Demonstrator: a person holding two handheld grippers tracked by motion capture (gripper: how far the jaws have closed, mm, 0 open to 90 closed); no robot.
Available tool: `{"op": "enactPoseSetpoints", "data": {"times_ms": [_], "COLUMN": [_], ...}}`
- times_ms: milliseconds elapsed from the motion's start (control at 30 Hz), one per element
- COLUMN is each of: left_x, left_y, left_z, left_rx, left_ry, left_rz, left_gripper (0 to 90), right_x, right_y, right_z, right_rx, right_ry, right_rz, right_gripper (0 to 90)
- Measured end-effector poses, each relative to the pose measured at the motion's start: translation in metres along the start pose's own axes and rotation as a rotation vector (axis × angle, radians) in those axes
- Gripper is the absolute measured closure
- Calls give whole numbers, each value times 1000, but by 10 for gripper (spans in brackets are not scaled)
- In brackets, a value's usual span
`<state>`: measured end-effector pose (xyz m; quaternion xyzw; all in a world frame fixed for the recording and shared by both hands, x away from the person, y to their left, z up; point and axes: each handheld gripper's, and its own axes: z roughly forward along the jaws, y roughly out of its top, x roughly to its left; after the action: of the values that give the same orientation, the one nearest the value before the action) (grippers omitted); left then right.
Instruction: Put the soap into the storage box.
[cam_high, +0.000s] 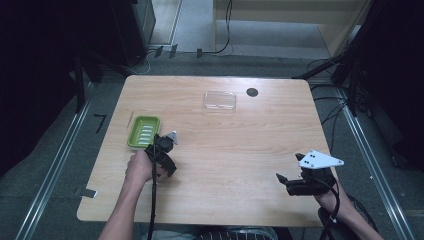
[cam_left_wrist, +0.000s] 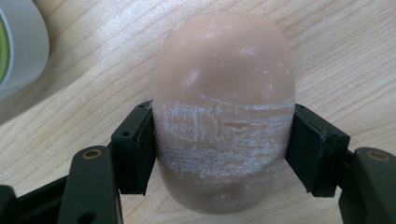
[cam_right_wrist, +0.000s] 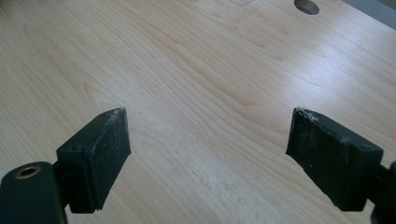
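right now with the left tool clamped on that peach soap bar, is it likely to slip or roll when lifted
The soap bar looks stiff: the left tool presses both sides without denting it. Its rounded, glossy sides could let it slide out, though the scuffed white band at the pads may add grip. Set down carelessly, its curved shape might rock rather than roll far.

A light wooden table (cam_high: 225, 150) carries a green soap dish (cam_high: 143, 131), a clear lid (cam_high: 220, 100) and a tan soap bar (cam_left_wrist: 224, 112).

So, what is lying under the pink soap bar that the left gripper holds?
Under the soap bar only the bare wooden table shows. The spot directly beneath the bar is covered. The left gripper clamps its sides.
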<state>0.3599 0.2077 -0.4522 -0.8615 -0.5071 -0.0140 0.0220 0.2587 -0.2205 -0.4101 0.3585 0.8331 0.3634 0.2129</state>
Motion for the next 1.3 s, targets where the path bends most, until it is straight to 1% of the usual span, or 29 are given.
{"op": "enactPoseSetpoints", "data": {"times_ms": [167, 367, 533, 800, 1033, 1167, 1300], "left_x": [0, 0, -1, -1, -1, -1, 0], "left_y": [-1, -1, -2, -2, -2, 0, 2], "left_z": [0, 0, 0, 0, -8, -16, -20], "left_rx": [-6, -6, -19, -15, -22, -35, -44], "left_ry": [-1, -2, -2, -3, -5, -10, -3], "left_rz": [-3, 3, 5, 14, 25, 36, 41], "left_gripper": [339, 340, 340, 341, 341, 340, 340], "right_x": [0, 0, 0, 0, 0, 0, 0], "right_y": [0, 0, 0, 0, 0, 0, 0], "right_z": [0, -1, 0, 0, 0, 0, 0], "right_rx": [-1, -2, -1, -1, -1, -1, 0], "right_ry": [-1, 0, 1, 1, 0, 0, 1], "right_rz": [2, 0, -2, 0, 3, -1, -1], "right_gripper": [133, 133, 134, 133, 133, 133, 133]}}
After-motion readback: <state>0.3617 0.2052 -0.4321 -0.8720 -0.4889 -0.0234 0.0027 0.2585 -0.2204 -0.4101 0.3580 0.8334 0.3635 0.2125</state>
